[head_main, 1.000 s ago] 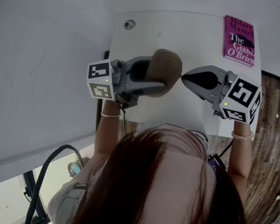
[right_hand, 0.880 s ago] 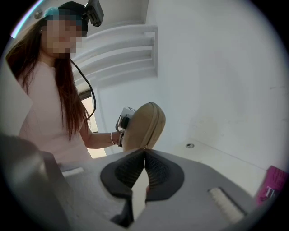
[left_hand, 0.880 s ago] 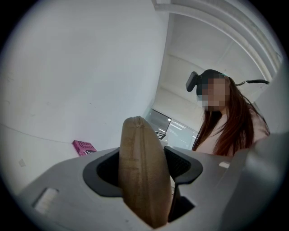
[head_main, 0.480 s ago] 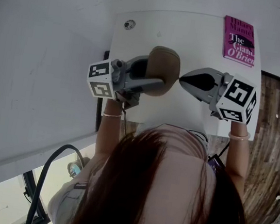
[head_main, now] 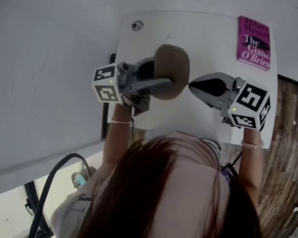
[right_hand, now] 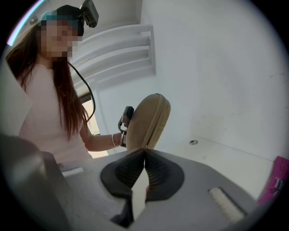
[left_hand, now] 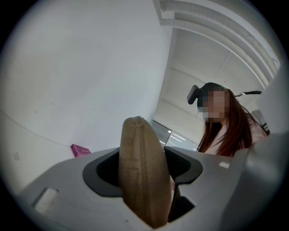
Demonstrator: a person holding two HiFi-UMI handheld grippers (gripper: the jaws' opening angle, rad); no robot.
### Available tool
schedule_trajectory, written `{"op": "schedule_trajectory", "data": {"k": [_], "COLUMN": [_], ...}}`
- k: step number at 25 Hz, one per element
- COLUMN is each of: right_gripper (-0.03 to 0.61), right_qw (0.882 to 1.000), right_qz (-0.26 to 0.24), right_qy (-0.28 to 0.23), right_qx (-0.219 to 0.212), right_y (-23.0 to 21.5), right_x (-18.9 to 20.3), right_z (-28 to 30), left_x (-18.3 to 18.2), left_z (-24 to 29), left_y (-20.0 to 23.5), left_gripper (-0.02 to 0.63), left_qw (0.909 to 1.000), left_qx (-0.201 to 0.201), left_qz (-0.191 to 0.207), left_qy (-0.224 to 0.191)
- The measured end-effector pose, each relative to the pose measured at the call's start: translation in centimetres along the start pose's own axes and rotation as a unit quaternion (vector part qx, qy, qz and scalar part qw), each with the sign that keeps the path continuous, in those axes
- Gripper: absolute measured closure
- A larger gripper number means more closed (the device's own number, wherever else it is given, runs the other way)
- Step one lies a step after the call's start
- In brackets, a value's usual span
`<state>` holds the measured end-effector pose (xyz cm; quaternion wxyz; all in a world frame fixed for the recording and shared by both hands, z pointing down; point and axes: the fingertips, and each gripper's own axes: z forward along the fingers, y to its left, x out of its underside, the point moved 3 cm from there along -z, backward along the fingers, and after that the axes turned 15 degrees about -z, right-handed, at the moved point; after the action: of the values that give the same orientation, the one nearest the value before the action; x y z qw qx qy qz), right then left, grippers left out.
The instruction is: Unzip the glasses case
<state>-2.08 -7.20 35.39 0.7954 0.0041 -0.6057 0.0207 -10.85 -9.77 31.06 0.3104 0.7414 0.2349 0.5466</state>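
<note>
Two tools (head_main: 164, 73) (head_main: 192, 85), one glasses case (head_main: 172, 58), one book (head_main: 254, 42)

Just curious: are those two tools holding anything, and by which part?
The left tool clamps the tan oval glasses case by its broad sides, near one end. The right tool is shut at its edge; a zip pull cannot be made out.

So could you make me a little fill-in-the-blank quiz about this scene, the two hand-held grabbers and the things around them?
1. Clamped between the left gripper's jaws stands a tan ____.
2. The right gripper has its jaws ____, with the tips right at that thing's edge.
3. The book lying at the far corner of the white table has a ____ cover.

Missing words: glasses case; shut; pink.
</note>
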Motion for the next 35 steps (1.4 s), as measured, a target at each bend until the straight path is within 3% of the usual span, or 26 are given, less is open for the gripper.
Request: {"op": "schedule_trajectory", "data": {"k": [12,18,35], "right_gripper": [0.574,0.574,0.574], "right_qw": [1.000,1.000,1.000], "right_qz": [0.008,0.011,0.029], "right_qy": [-0.004,0.000,-0.007], "right_qx": [-0.003,-0.010,-0.010], "right_y": [0.0,0.3,0.3], "right_x": [0.1,0.5,1.0], "right_z": [0.2,0.6,1.3], "left_x": [-0.4,-1.1,-1.6], "left_z": [-0.3,-0.7,-1.9], "left_y": [0.2,0.7,1.9], "left_gripper": [0.316,0.316,0.316], "left_qw": [0.9996,0.9968,0.9885], "left_qx": [0.003,0.020,0.024], "left_qz": [-0.011,-0.034,-0.072], "left_qy": [-0.027,-0.069,-0.131]}}
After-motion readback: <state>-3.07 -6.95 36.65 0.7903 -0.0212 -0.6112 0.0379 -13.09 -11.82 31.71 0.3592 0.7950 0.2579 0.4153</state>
